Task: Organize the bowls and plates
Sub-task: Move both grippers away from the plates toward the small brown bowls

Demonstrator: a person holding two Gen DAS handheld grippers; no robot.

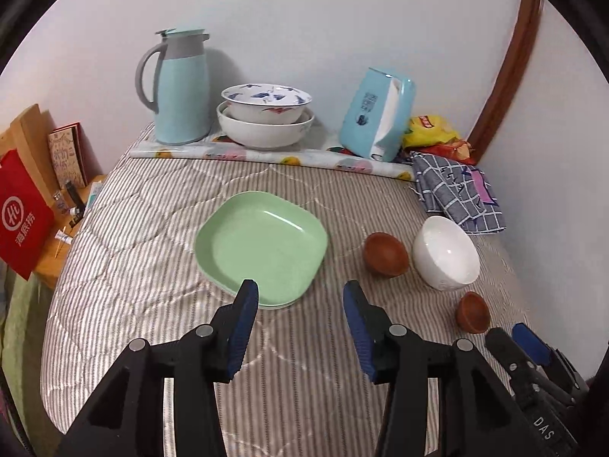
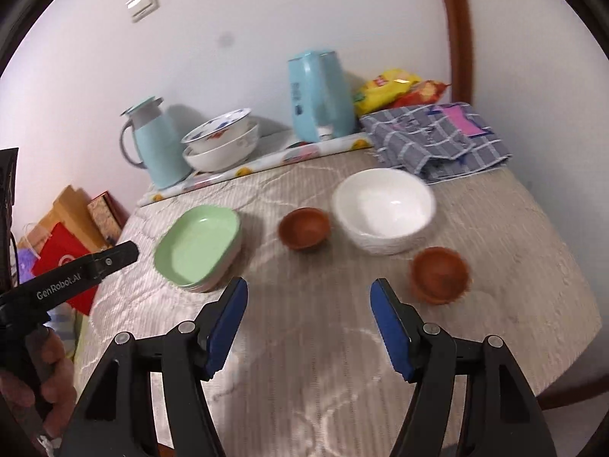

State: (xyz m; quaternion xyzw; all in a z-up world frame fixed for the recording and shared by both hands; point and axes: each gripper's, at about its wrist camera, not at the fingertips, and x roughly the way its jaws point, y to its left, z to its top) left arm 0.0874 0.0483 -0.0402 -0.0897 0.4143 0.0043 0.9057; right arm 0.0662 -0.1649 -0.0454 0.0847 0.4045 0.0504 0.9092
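A stack of green square plates (image 1: 262, 251) (image 2: 198, 247) lies mid-table on the striped cloth. A white bowl (image 1: 445, 257) (image 2: 384, 213) sits to its right, with one small brown bowl (image 1: 385, 254) (image 2: 303, 227) between them and another brown bowl (image 1: 472, 312) (image 2: 439, 275) nearer the front. Two larger patterned bowls (image 1: 266, 116) (image 2: 222, 144) are nested at the back. My left gripper (image 1: 300, 293) is open and empty, just in front of the green plates. My right gripper (image 2: 308, 291) is open and empty, in front of the brown bowls.
A light blue thermos jug (image 1: 180, 83) (image 2: 156, 144), a blue tissue box (image 1: 377, 114) (image 2: 319, 95), snack bags (image 1: 434, 133) (image 2: 396, 85) and a folded checked cloth (image 1: 456, 194) (image 2: 437, 137) stand at the back. A red bag (image 1: 23, 213) is left of the table.
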